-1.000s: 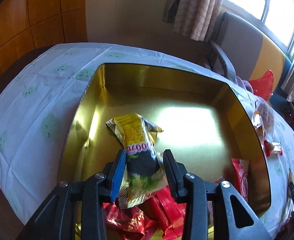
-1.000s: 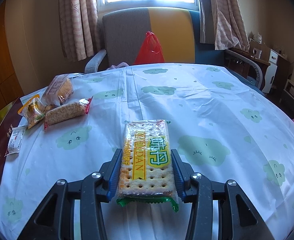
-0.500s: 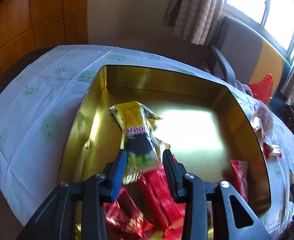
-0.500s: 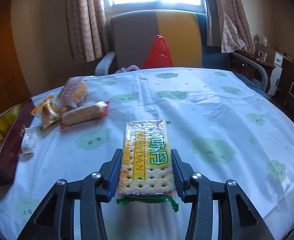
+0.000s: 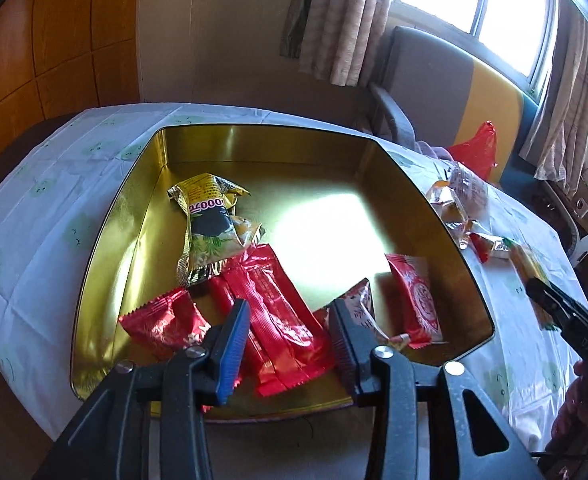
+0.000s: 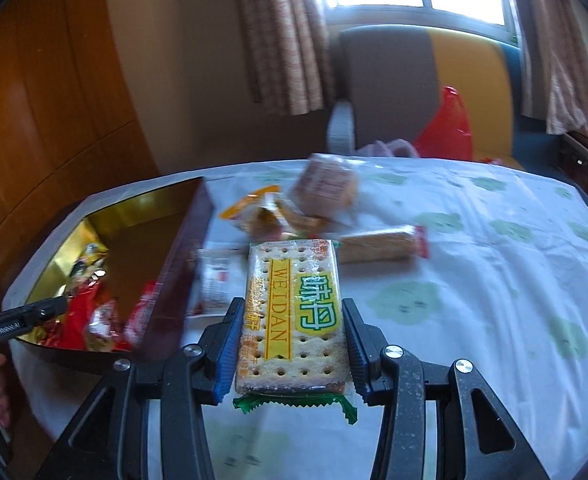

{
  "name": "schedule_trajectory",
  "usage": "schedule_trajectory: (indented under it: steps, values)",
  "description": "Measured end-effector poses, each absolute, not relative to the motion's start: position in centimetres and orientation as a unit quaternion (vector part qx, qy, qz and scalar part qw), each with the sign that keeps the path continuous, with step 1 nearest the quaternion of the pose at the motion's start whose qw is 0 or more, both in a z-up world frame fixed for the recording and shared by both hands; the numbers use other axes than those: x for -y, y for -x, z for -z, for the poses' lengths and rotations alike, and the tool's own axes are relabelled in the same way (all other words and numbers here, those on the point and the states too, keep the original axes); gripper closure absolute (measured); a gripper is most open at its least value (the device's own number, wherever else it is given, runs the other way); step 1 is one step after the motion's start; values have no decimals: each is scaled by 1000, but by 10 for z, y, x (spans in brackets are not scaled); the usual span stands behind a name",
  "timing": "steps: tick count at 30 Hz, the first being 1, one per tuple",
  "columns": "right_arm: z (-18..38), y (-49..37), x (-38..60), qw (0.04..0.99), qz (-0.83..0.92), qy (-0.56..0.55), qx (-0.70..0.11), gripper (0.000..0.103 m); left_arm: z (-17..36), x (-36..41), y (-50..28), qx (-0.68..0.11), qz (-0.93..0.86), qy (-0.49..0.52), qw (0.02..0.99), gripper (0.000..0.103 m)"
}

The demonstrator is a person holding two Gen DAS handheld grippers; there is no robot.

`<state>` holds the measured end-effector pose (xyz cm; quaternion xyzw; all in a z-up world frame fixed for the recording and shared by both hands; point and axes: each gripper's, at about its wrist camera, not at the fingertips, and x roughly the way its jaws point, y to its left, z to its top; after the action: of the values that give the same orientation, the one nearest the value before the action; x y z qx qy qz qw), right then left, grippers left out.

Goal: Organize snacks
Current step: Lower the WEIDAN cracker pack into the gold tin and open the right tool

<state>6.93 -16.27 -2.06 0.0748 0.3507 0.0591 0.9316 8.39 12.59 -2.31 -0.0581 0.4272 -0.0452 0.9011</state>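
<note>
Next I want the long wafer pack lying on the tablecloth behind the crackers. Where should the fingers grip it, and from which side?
Grip the wafer pack mid-length across its narrow width, coming from above. It lies flat, long axis running left-right in the right wrist view, so one finger goes on the near long edge and one on the far.

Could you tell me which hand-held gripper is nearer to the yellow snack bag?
Left. The left hand-held gripper hovers open above the tin, near the yellow snack bag; the right hand-held gripper holds crackers outside.

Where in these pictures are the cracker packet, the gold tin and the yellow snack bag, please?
cracker packet (image 6: 294, 312), right wrist view, middle of its clear front.
gold tin (image 5: 262, 144), left wrist view, far inner wall.
yellow snack bag (image 5: 210, 224), left wrist view, its dark printed middle.
</note>
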Motion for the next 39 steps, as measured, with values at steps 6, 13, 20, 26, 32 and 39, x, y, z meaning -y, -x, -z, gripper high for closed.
schedule_trajectory:
  steps: [6,13,20,26,32,39]
  values:
    - [8,-83,114,929,-115,-51,-349,56,25,-128,-80,-426,47,58,902,55]
    - [5,-111,65,917,-170,-16,-361,56,23,-143,-77,-423,46,88,900,55]
    - [16,-140,30,902,-193,0,-386,56,25,-151,-76,-423,40,96,900,55]
    - [25,-166,11,892,-190,16,-410,56,27,-153,-75,-424,42,101,899,55]
    - [32,-190,3,886,-173,13,-430,48,26,-148,-74,-422,47,98,900,55]
    - [14,-178,27,911,-156,-38,-380,37,28,-141,-71,-422,56,100,899,55]
